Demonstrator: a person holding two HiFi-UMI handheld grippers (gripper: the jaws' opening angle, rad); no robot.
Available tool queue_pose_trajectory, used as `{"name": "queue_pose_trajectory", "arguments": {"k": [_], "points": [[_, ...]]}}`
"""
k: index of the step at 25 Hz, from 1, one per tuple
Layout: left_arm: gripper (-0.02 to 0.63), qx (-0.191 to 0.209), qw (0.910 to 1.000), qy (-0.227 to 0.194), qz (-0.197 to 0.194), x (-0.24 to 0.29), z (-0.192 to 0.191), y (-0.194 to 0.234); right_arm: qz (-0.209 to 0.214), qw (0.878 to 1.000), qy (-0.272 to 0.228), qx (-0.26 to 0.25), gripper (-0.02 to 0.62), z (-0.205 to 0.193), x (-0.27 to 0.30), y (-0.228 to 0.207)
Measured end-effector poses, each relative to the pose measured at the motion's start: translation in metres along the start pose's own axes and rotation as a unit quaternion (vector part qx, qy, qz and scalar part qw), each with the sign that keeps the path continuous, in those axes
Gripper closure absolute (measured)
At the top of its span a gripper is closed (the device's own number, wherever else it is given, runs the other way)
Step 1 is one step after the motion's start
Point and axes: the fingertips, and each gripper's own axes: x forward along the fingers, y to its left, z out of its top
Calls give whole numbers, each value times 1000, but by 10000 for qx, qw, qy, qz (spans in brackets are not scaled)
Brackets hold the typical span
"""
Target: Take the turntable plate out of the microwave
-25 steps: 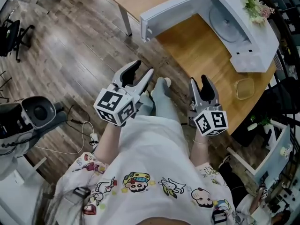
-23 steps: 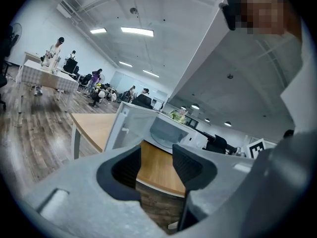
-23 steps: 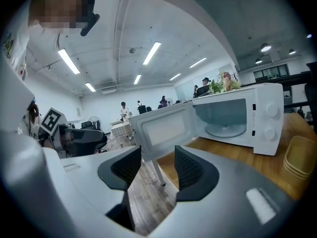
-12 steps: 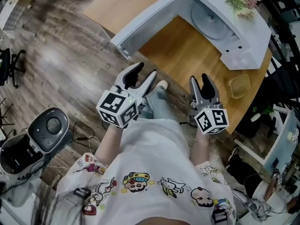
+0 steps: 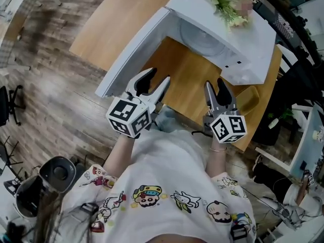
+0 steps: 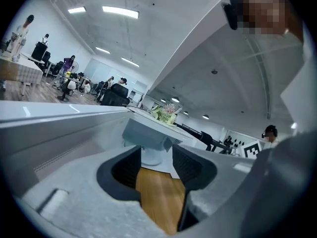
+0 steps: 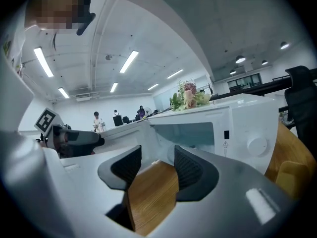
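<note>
Bright, even indoor light from ceiling strip lights [image 7: 43,61]. Both gripper views show strong fisheye bending with dark vignetted corners. Head view sharp, edges slightly warped.

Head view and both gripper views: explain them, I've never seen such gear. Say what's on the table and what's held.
No robot here: a person holds a two-jaw gripper in each hand, the left gripper and the right gripper, each with a marker cube. The head view looks down from a camera on the person's head. Each gripper view comes from a camera riding on that gripper, looking along its jaws. On the wooden table stands a white microwave, its door open, the turntable plate inside, flowers on top. Both grippers' jaws stand apart and hold nothing.
</note>
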Motion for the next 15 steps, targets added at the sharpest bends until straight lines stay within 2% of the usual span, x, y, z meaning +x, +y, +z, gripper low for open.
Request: {"name": "queue_pose_trajectory", "arguments": {"k": [8, 15], "points": [[411, 150, 9994, 30, -308, 60, 23, -9, -212, 9995, -216, 117, 391, 24, 10, -41], [411, 143, 9987, 171, -452, 86, 28, -11, -325, 9989, -253, 233, 393, 29, 12, -53]]}}
